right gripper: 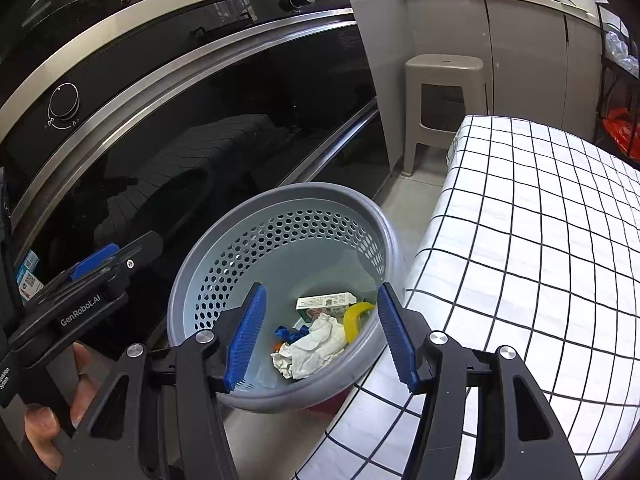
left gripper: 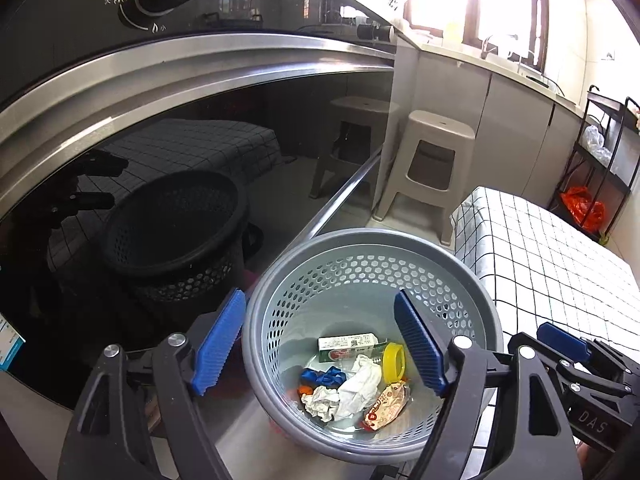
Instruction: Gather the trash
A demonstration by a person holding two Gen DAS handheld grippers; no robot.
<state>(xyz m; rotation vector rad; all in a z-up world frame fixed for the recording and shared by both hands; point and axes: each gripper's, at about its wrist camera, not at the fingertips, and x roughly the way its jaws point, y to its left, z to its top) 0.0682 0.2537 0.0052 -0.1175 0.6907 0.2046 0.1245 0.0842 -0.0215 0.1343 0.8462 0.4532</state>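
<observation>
A grey perforated waste basket (left gripper: 486, 300) stands on the floor between a dark oven front and a checked table; it also shows in the right wrist view (right gripper: 192, 276). Inside lie a crumpled white tissue (left gripper: 358, 384), a small green-and-white box (left gripper: 346, 346), a yellow lid (left gripper: 394, 362), a blue scrap (left gripper: 322, 376) and a red-and-white wrapper (left gripper: 386, 406). The tissue (right gripper: 316, 348) and box (right gripper: 324, 304) show in the right wrist view too. My left gripper (left gripper: 320, 344) is open and empty above the basket. My right gripper (right gripper: 322, 338) is open and empty above it too.
A table with a white black-checked cloth (right gripper: 540, 240) stands right of the basket. A glossy black oven front (right gripper: 200, 140) with steel trim is at the left. A beige plastic stool (left gripper: 432, 160) stands behind. A black rack (left gripper: 600, 152) with an orange bag is at far right.
</observation>
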